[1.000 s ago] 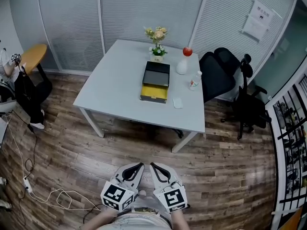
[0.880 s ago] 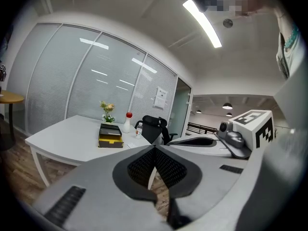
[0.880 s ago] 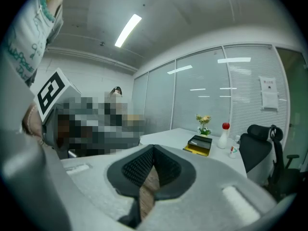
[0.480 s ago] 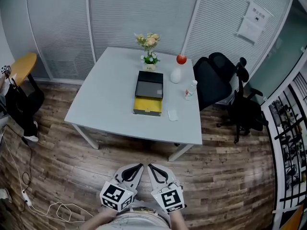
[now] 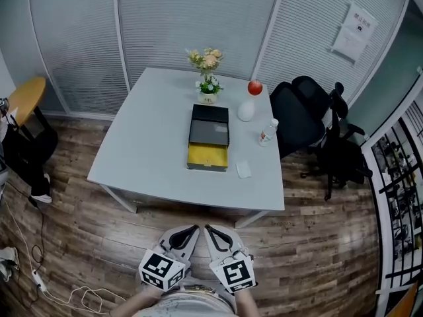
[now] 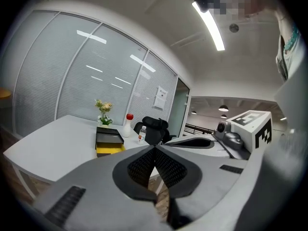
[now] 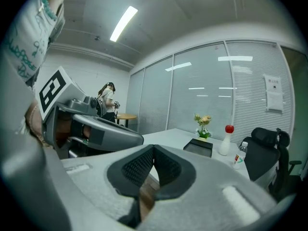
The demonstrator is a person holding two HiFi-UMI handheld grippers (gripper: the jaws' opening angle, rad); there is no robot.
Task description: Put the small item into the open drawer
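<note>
We are holding both grippers low at the near edge of the head view, over the wooden floor (image 5: 310, 243) and well short of the white table (image 5: 149, 150). The left gripper (image 5: 192, 229) is keeping its fingers closed on each other, tip to tip, with nothing between them. Its own view shows the ribbed pads (image 6: 144, 165) meeting along one line. The right gripper (image 5: 209, 229) is doing the same: its pads (image 7: 166, 165) are pressing together and it is carrying nothing. The two grippers are sitting side by side, almost touching, each with its marker cube nearest to us.

The small item (image 5: 244, 170), flat and white, is lying on the table well apart from both pairs of fingers, beyond them and slightly to the right. It is resting just beside the right front corner of the open drawer (image 5: 207, 156), which is showing its yellow inside and pointing toward us out of a black box (image 5: 209, 125). The item is lying outside the drawer, on the bare tabletop near the table's near edge.

Farther back on the table, a small pot of flowers (image 5: 208, 84) is standing behind the box. A white vase with a red top (image 5: 248, 106) and a clear bottle (image 5: 268, 132) are standing to the right. Black office chairs (image 5: 307, 121) are crowding the table's right side.
</note>
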